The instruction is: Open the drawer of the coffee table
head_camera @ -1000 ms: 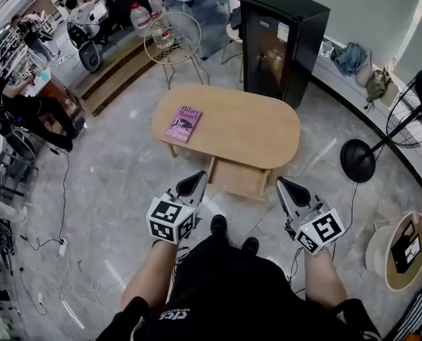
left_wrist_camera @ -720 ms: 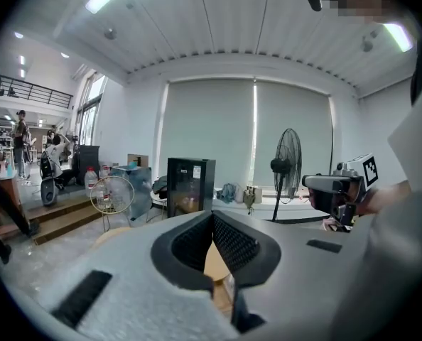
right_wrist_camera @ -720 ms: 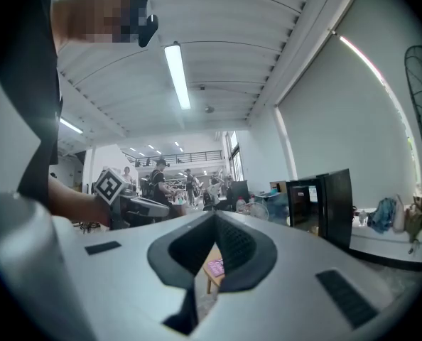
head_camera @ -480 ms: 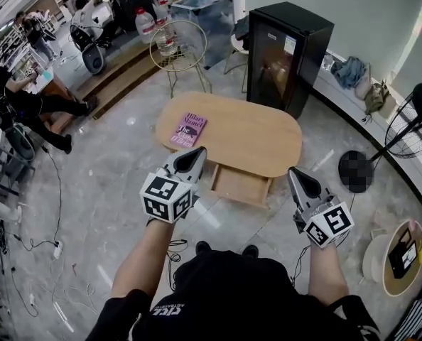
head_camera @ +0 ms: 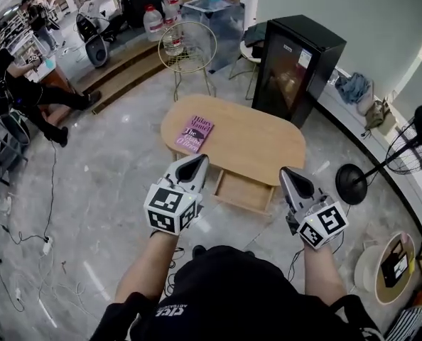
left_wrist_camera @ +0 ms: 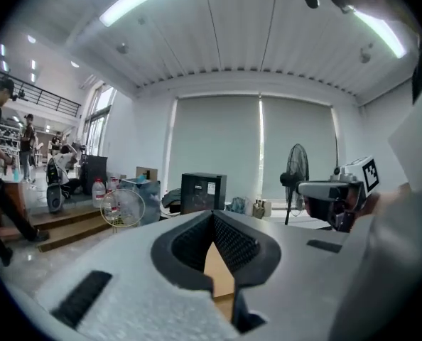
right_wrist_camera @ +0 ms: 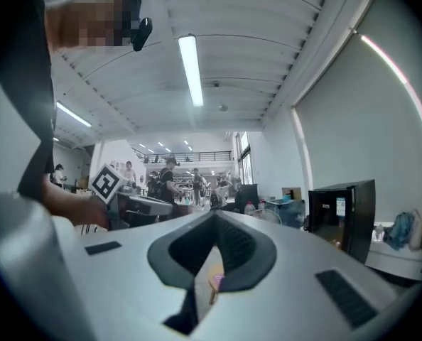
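The oval wooden coffee table stands in front of me, and its drawer is pulled out toward me from under the near edge. My left gripper is shut and empty, held in the air left of the drawer, over the table's near left edge. On the drawer's right side hangs my right gripper, shut with nothing in it and clear of the drawer. In the left gripper view the jaws meet with only a sliver of wood behind them. The right gripper points level across the room.
A purple book lies on the table's left end. Behind the table stand a black cabinet and a wire stool. A floor fan is at the right, cables trail on the floor at left, and people are at the far left.
Both grippers have risen and drawn back from the drawer, still shut. The drawer stays pulled out. The head view has shifted so the table sits farther off.
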Motion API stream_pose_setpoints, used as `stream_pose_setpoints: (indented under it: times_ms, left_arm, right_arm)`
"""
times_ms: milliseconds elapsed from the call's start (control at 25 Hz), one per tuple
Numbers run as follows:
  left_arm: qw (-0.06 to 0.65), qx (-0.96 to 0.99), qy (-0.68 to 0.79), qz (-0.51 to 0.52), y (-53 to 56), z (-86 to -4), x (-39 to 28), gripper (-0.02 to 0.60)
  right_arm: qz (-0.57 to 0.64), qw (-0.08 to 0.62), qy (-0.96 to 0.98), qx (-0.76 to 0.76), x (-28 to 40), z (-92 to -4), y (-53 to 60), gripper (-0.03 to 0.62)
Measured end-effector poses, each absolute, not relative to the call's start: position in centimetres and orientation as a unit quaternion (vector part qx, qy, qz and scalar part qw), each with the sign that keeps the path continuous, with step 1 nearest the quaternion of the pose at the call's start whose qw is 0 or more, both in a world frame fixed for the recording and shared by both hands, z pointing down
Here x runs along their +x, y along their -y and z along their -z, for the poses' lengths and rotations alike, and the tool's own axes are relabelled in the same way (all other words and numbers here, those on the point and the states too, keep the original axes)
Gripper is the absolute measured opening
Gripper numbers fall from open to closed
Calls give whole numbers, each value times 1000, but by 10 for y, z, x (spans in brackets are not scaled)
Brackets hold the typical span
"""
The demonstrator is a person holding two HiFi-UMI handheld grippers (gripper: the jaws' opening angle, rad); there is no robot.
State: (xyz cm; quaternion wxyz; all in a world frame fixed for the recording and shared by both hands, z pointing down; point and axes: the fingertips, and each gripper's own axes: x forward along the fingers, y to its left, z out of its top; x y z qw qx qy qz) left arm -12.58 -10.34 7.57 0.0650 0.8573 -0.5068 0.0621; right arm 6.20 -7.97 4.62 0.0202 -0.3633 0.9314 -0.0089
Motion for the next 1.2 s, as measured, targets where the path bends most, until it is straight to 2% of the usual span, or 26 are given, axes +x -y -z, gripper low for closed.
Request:
stream_pose_setpoints:
  times_ms: [440,1200]
  left_arm:
    - [54,843,531,-65,115,-84,-144,9]
    - [68,839,534,-86,102,-99,-154,9]
  right_arm:
    - [23,-1,-909,-415,72,-45,88,2]
    - [19,-4,-913,-408,61,-60,76,2]
